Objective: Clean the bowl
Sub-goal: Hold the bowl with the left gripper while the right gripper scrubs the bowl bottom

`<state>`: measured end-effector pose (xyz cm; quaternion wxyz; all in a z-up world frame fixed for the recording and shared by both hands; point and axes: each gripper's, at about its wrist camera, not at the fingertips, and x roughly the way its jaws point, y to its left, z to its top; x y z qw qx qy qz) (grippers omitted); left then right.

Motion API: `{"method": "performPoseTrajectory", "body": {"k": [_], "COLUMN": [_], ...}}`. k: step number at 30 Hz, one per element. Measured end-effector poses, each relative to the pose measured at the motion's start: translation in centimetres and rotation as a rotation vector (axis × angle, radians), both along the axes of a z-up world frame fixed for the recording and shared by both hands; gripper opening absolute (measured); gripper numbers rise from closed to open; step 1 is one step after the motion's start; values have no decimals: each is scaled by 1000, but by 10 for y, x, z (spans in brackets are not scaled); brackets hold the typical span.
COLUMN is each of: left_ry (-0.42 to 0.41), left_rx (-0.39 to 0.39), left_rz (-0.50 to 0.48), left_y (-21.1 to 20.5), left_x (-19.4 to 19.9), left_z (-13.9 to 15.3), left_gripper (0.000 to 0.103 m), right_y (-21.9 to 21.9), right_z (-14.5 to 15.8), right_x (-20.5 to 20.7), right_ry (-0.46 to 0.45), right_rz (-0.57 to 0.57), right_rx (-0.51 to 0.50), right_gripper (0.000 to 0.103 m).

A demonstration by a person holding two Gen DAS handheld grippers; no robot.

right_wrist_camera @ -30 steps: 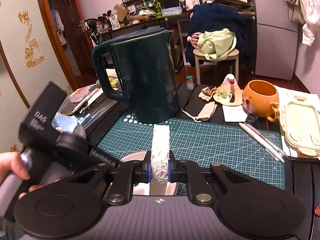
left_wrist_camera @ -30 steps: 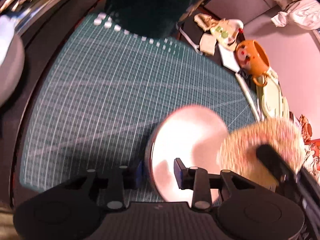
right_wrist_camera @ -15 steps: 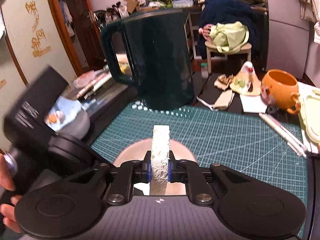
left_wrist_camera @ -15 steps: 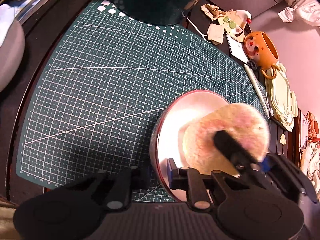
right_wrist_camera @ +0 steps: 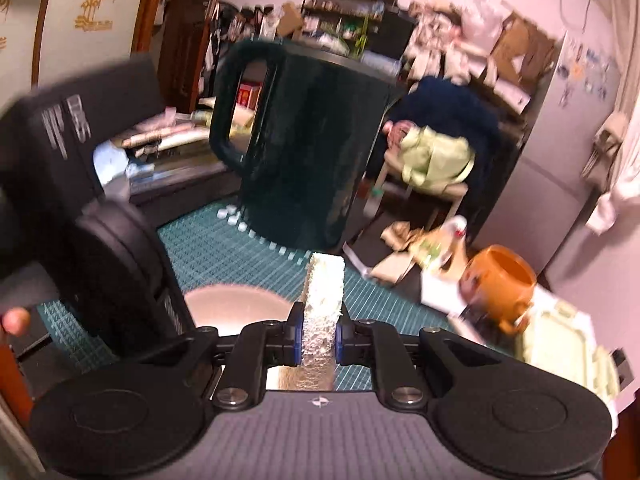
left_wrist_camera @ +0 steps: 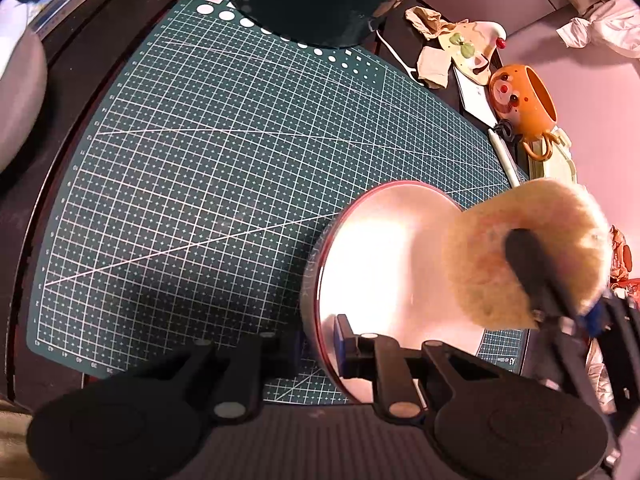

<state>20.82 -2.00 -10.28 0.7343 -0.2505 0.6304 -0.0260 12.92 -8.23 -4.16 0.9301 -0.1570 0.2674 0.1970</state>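
Cutting mat [left_wrist_camera: 208, 184] fills most of the left wrist view, dark green with a white grid, and the base of a dark green kettle [left_wrist_camera: 308, 4] sits at its far edge. Moving right, the steel bowl [left_wrist_camera: 384, 264] rests on the near right part of the mat, and the left gripper [left_wrist_camera: 318, 346] is clamped on its near rim, one finger outside the wall and the other inside; those jaws have just been closing onto that rim. Over the right side of the bowl there's a fluffy round sponge [left_wrist_camera: 528, 256], and the right gripper's dark finger lies across it. Further right on the table sits an orange mug [left_wrist_camera: 524, 104] with a face on it, next to a pale green lid. In the right wrist view, which is fairly blurred, the body of the left gripper looms at the left with a fingertip of the person's hand [right_wrist_camera: 15, 320] at the edge. The bowl [right_wrist_camera: 236, 306] shows just past it, low on the mat. In the middle the right gripper [right_wrist_camera: 318, 344] is squeezed tight on the sponge [right_wrist_camera: 323, 300], seen edge-on as a white strip. The kettle [right_wrist_camera: 304, 140] stands behind, and the mug [right_wrist_camera: 500, 284] is off to the right.
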Motion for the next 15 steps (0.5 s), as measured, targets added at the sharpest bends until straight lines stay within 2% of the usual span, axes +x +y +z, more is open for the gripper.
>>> {"method": "performPoseTrajectory", "body": {"k": [5,8,11,15], "left_ry": [5,6,5,3], "left_rx": [-11,-15,-16,-16], "left_rz": [5,11,10,9], "left_y": [11,21,30,42], "left_x": [-6,-7,-9,-15], "left_z": [-5,-10,-15,-20], "left_gripper": [16,16,16,16], "right_y": [-17,-21,-21,-21], "right_z": [7,-7,-17,-17], "right_x": [17,26,30,29], "right_ry": [206,285,324,300], "right_rz": [3,-19,-37,-65], "right_rx": [219,235,224,170], "right_gripper": [13,13,13,13]}}
